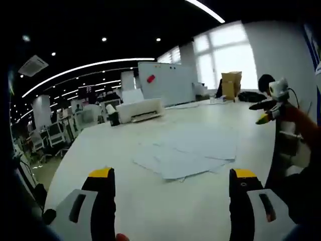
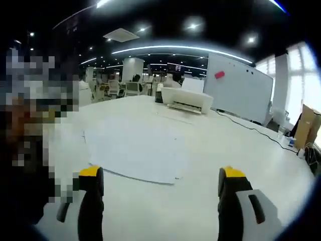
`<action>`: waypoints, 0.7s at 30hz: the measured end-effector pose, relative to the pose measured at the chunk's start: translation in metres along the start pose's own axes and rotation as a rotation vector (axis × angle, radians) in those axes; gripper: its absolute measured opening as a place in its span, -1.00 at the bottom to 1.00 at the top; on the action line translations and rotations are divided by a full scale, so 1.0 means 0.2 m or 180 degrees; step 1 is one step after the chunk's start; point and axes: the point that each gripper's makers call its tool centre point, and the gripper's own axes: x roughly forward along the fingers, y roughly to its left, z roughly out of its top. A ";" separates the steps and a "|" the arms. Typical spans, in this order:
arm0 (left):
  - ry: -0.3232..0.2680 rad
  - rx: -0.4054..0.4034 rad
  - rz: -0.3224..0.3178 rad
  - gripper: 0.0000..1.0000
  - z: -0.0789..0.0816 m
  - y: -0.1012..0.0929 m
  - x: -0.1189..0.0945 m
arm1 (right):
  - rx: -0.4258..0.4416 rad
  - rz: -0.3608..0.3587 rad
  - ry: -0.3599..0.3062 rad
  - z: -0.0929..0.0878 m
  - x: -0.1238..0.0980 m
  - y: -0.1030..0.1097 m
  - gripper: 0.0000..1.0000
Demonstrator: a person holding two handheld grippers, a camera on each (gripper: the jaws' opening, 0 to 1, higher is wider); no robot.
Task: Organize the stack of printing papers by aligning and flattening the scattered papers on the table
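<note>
In the left gripper view my left gripper (image 1: 171,181) stands wide open with nothing between its yellow-tipped jaws, hovering over the near edge of the table (image 1: 125,150). Just ahead of it the papers (image 1: 188,153) lie loose and overlapping, fanned out flat near the middle of the table; their edges blur into the pale top, so I cannot count the sheets. Farther back toward the far edge sits a white printer (image 1: 140,110), and behind it a whiteboard (image 1: 168,83). A cardboard box (image 1: 231,84) stands at the far right corner. At the right my right gripper (image 1: 265,116) comes in, small and blurred.

In the right gripper view my right gripper (image 2: 159,186) is also wide open and empty, above the near edge of the table (image 2: 241,150). The papers (image 2: 133,150) lie just beyond its jaws, left of centre. The printer (image 2: 188,100) sits near the far edge, the whiteboard (image 2: 241,93) behind. The box (image 2: 307,125) is cut off at the right.
</note>
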 end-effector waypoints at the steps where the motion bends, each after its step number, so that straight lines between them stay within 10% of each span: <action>1: 0.0005 0.0001 0.0003 0.93 0.00 0.00 0.00 | -0.0002 -0.0001 0.0001 0.00 0.00 0.00 0.80; 21: -0.0050 -0.0059 0.0030 0.93 0.00 0.01 0.00 | 0.0319 0.0196 -0.0286 0.07 0.01 0.05 0.80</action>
